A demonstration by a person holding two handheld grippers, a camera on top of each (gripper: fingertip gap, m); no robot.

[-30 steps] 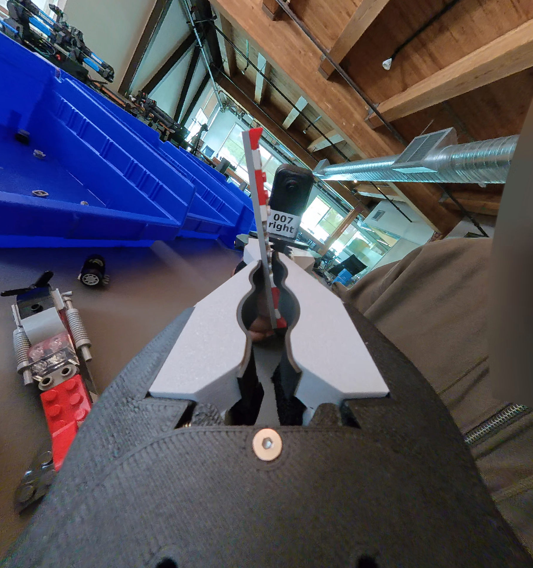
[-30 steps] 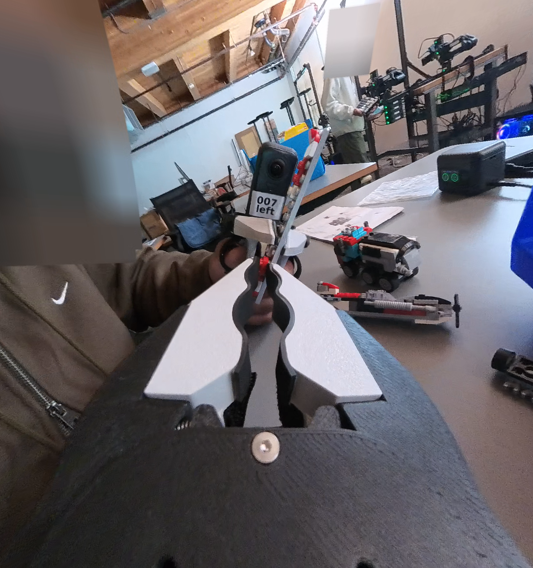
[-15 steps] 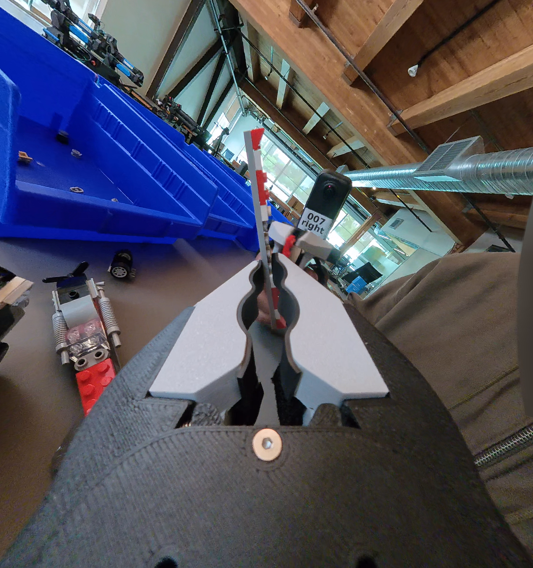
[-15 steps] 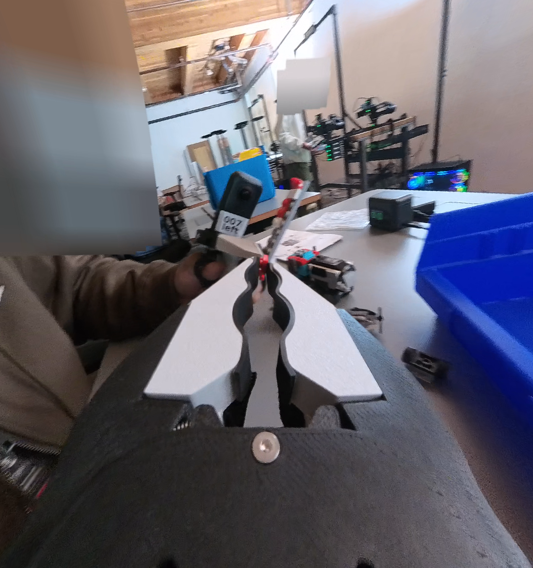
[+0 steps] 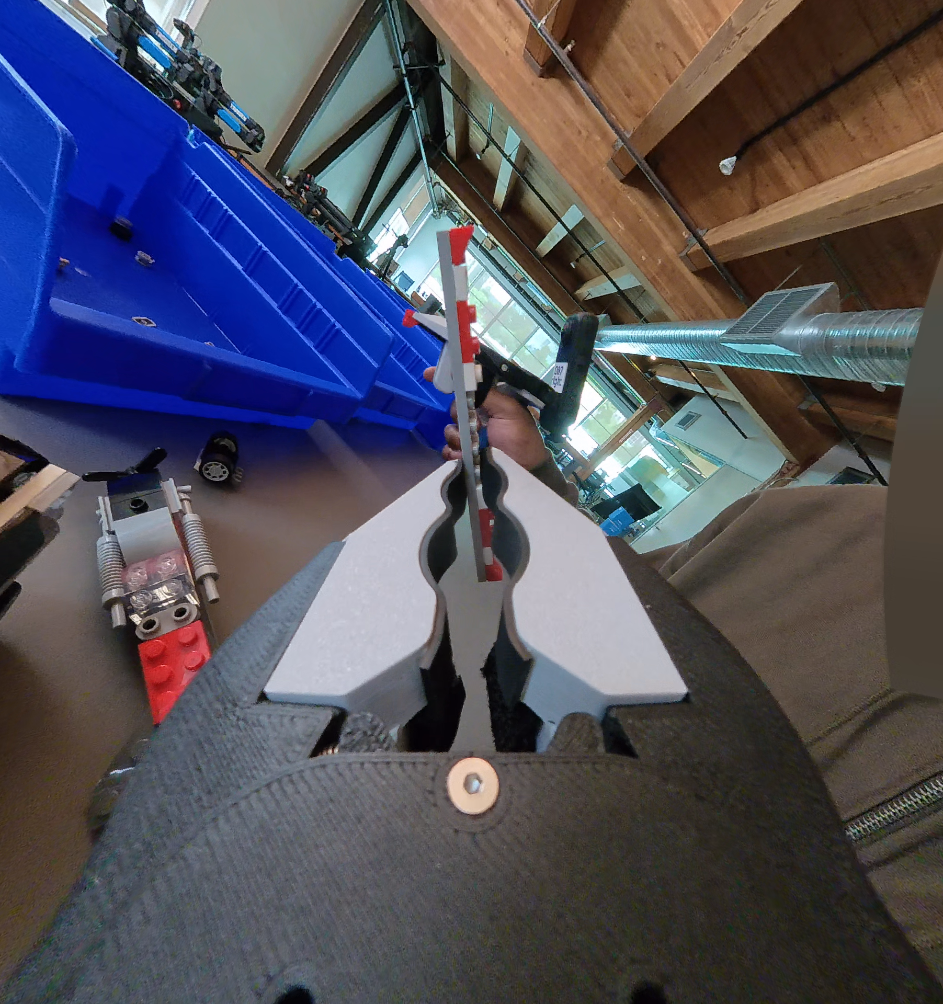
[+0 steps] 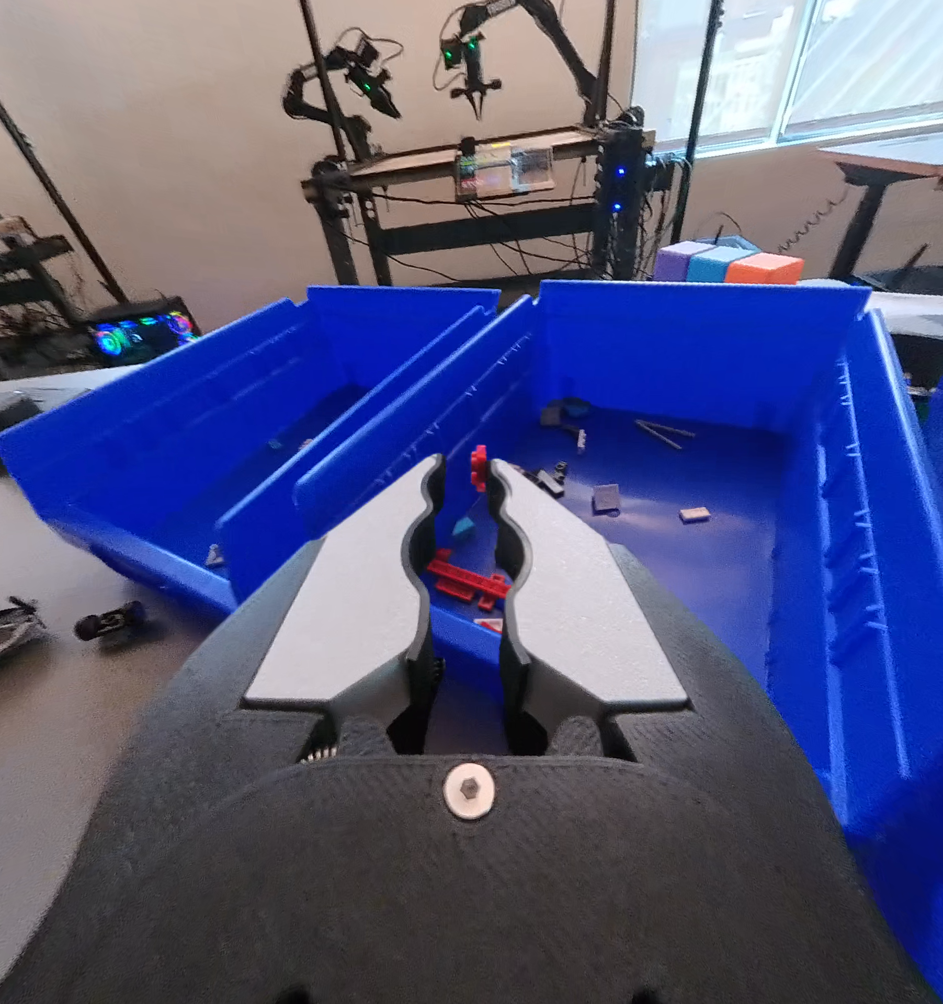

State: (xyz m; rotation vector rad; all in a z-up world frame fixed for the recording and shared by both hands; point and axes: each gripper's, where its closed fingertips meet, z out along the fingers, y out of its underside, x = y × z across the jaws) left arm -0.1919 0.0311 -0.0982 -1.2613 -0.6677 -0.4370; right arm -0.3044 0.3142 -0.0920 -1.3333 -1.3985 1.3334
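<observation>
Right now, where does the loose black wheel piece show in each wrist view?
Left wrist view: the black wheel piece lies on the table, left of centre, just in front of the blue bins.
Right wrist view: it lies low at the far left, on the table in front of the left bin.
Shared landmark: the blue bins.

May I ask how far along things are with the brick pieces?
Done: loose pieces lie in the blue bin. In hand: the left gripper clamps a grey-and-red strip; the right gripper, jaws apart over the bin, has a small red piece at one finger. Left: a part-built model on the table.
</observation>
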